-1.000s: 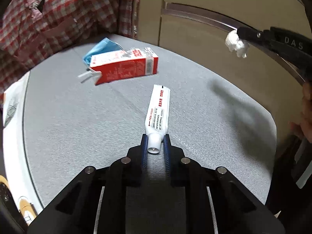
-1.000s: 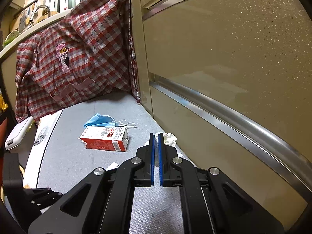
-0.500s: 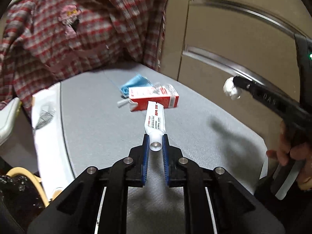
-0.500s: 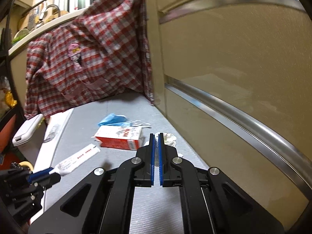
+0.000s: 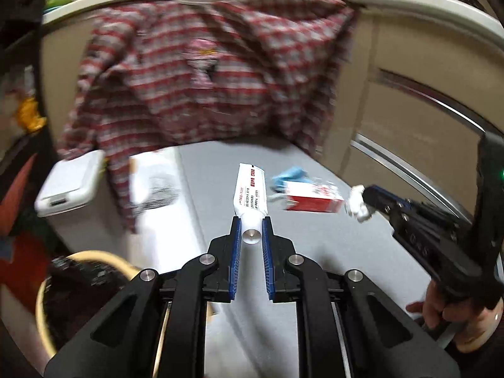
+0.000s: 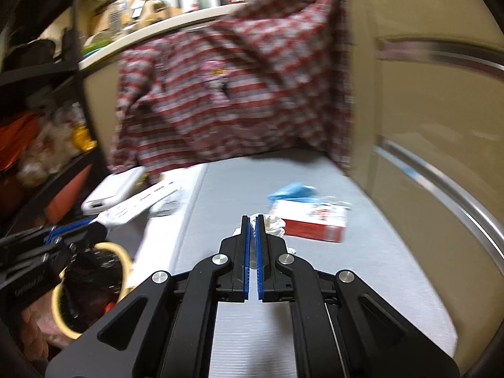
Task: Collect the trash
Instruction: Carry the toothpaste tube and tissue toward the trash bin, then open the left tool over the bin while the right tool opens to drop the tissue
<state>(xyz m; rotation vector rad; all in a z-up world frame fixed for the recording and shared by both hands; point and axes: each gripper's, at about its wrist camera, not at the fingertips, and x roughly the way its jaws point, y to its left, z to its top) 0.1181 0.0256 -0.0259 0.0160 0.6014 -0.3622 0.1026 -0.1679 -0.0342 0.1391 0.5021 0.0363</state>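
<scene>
Left gripper [image 5: 252, 220] jaws clamped on white tube [image 5: 250, 193] by its stiff cap end, aloft over grey desk [image 5: 315, 252]. Right gripper [image 6: 252, 220] pinching soft, light tissue wad [image 6: 274, 223]. Red carton [image 6: 312, 220] lying beyond: light, crushable, best taken across narrow sides.

Plaid shirt [image 5: 201, 85] drapes beige cabinets [image 5: 409, 119], cluttered shelves [image 6: 41, 132].

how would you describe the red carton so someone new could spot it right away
Find the grey mat that runs along the beige cabinet fronts. Towards its far end, near the cabinets, the red carton lies on its side, with a blue face mask just behind it. It is the only red and white box there.
</scene>
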